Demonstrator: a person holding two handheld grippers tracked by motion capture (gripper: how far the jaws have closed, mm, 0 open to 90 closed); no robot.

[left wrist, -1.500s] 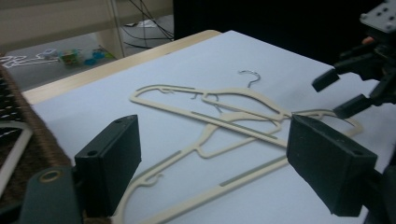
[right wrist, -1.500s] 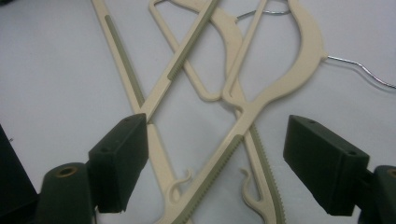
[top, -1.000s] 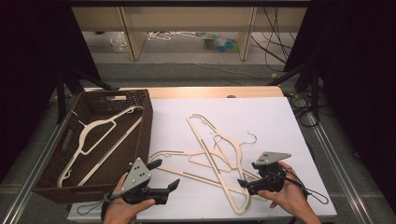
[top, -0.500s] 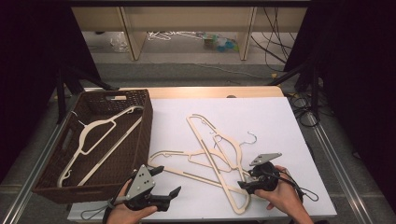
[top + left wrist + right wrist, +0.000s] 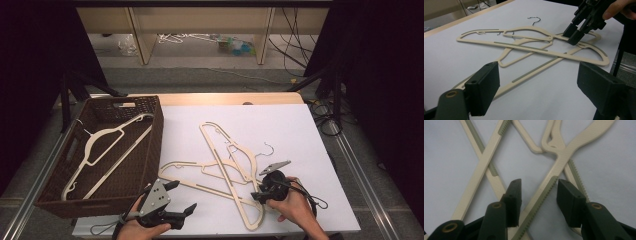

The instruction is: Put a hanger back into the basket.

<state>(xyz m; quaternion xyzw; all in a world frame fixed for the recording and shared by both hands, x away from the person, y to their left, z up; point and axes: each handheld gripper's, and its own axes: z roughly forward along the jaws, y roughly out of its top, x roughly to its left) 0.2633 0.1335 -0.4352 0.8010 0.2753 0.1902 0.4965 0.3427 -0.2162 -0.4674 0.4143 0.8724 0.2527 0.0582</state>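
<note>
Wicker basket (image 5: 150, 120) at 9 o'clock, one cream hanger (image 5: 107, 145) inside. Left gripper (image 5: 181, 199) at 7 o'clock, jaws wide, holding nothing. Three tangled cream hangers (image 5: 227, 170) mid-table. Right gripper (image 5: 257, 196) at 5 o'clock, jaws parted astride one hanger arm (image 5: 541, 195), not yet clamped. Probably light, stiff, thin; ribbed strip likely best grip.

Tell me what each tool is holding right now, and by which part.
Nothing is held. The right tool straddles a cream hanger's arm, jaws open; the left tool hovers open.
</note>
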